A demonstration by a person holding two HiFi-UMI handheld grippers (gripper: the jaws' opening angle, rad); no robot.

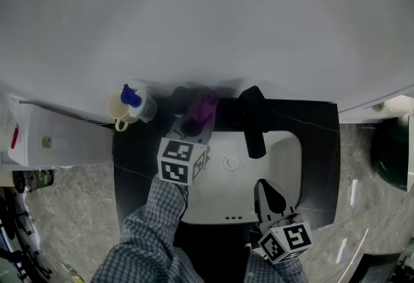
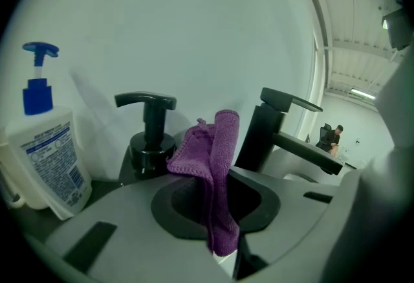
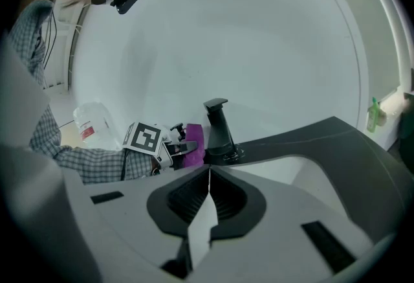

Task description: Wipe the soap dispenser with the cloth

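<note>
Checking the left tool (image 1: 192, 125) first, we saw its jaws clamped on a purple cloth (image 2: 217, 146), which stood up bunched above the jaws and hung folded down between them. The soap dispenser (image 2: 150, 138), black with a pump head, stood just ahead of this tool and slightly to its left. The cloth was just beside the pump; we could not tell whether they touched. A black faucet (image 2: 283, 134) was ahead to the tool's right, and a white bottle (image 2: 46, 157) with a blue pump was further off to its left. The right tool (image 3: 209, 178) had its jaws shut together with nothing between them. We saw it over the near edge of the white sink (image 1: 288, 162), well back from the dispenser. The sink sat in a dark desk (image 1: 131, 168). A checked sleeve (image 1: 155, 223) led to the left tool.
</note>
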